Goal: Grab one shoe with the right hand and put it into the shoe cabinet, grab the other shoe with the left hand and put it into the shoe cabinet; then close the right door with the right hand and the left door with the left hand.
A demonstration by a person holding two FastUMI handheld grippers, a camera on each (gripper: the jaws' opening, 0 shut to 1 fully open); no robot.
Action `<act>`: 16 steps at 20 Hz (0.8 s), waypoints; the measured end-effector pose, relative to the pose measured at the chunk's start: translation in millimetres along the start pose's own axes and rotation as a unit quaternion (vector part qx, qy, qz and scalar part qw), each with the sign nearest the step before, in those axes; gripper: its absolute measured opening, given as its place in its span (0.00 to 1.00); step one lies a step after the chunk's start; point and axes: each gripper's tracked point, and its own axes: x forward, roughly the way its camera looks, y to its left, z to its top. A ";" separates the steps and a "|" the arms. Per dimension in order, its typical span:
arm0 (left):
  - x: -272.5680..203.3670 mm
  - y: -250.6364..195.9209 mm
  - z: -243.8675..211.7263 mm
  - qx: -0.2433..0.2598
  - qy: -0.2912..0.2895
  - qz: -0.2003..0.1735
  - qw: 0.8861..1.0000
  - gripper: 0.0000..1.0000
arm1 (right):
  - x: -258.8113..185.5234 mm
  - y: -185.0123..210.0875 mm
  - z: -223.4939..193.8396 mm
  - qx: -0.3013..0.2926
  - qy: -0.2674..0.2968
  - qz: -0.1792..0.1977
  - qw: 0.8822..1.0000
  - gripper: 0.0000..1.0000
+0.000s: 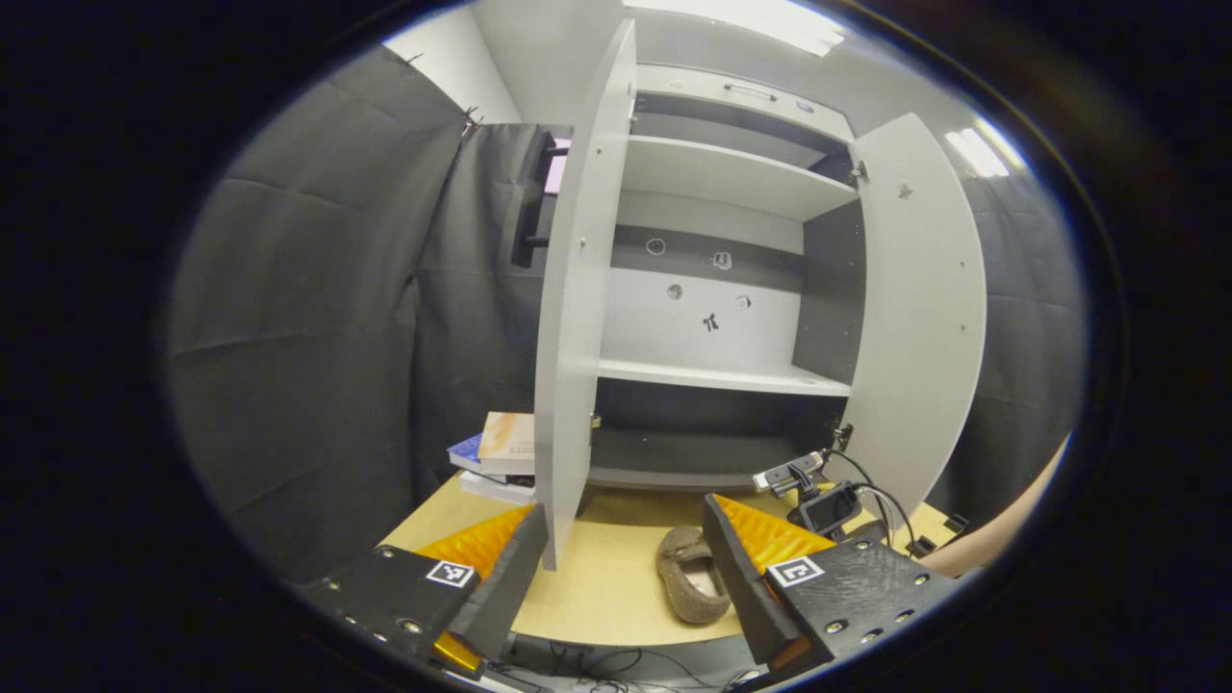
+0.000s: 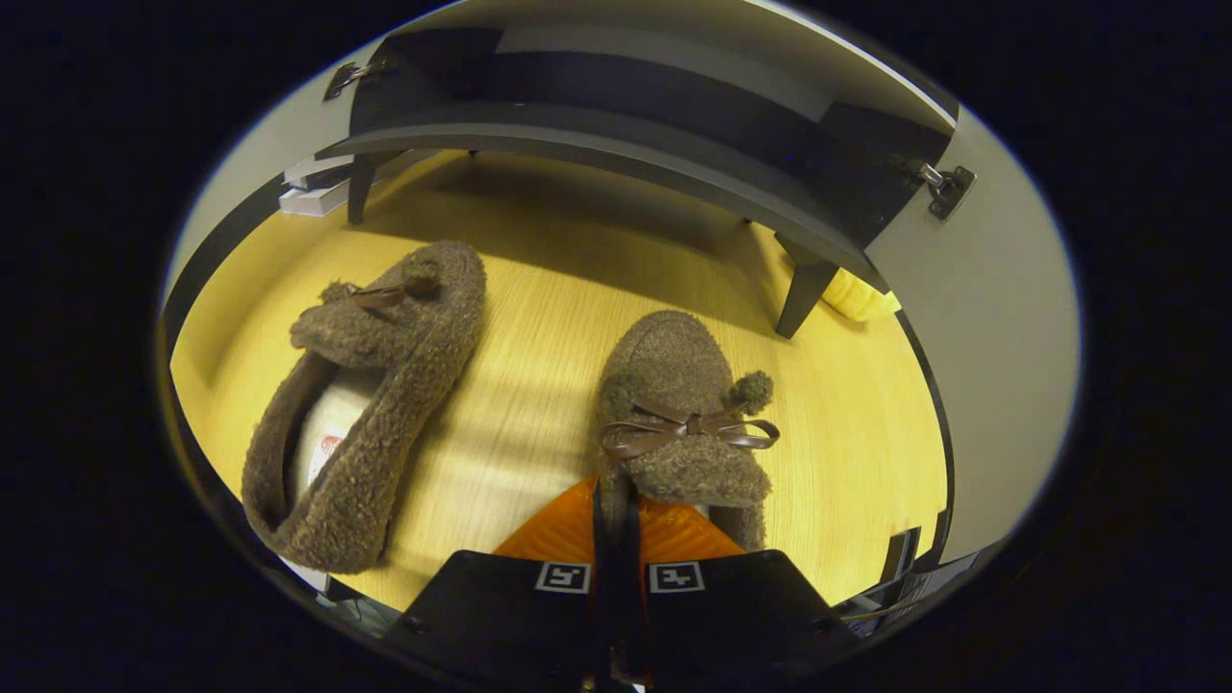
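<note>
Two brown fuzzy slippers with bows lie on the wooden table [image 2: 539,289] in front of the shoe cabinet [image 2: 626,144]. My right gripper [image 2: 616,510] is shut on the rim of the right slipper [image 2: 683,404], at its heel end. The left slipper [image 2: 385,385] lies free beside it, toe toward the cabinet. In the left gripper view the cabinet [image 1: 722,375] stands with the left door [image 1: 577,318] and the right door [image 1: 924,318] wide open. One slipper [image 1: 693,577] lies below it. My left gripper [image 1: 624,515] hangs open above the table, holding nothing.
A stack of books [image 1: 500,452] lies left of the cabinet, behind the left door. A person's forearm [image 1: 1001,539] and a device with cables [image 1: 818,496] are at the right. A yellow object [image 2: 857,294] sits under the cabinet near its leg [image 2: 804,289].
</note>
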 end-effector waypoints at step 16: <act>-14.7 -42.6 -0.6 0.013 -0.010 -0.049 0.999 0.99 | -136.1 -22.2 7.7 0.107 -0.063 0.085 0.989 0.04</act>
